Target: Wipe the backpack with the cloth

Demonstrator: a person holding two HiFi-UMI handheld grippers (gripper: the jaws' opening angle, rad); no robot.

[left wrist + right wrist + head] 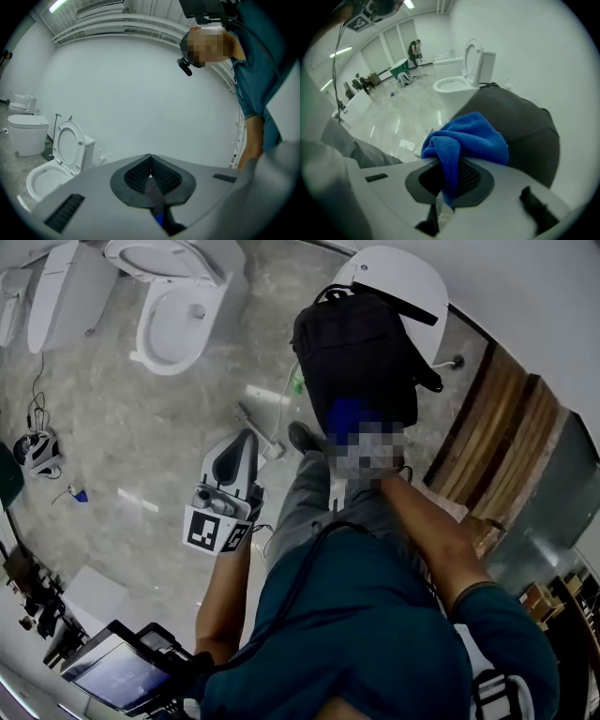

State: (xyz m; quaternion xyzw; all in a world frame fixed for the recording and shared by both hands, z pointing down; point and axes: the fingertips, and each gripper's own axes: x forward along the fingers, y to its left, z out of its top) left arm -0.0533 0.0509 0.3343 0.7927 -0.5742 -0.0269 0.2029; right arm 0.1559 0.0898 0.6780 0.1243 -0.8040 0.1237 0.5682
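A black backpack [361,357] leans on a white rounded fixture [403,282] in the head view. A blue cloth [345,415] lies against its lower part. In the right gripper view my right gripper [447,173] is shut on the blue cloth [468,138], which bunches up in front of the backpack [529,136]. In the head view a blurred patch covers that gripper. My left gripper [246,439] hangs to the left of the backpack, well apart from it. Its own view shows the left gripper [150,176] shut with nothing in the jaws, facing a bare white wall.
A white toilet [178,306] with its lid up stands on the grey floor at the back left, another toilet [66,296] beside it. A wooden panel [502,427] runs along the right. A screen device [117,671] sits at the lower left. People [414,49] stand far off.
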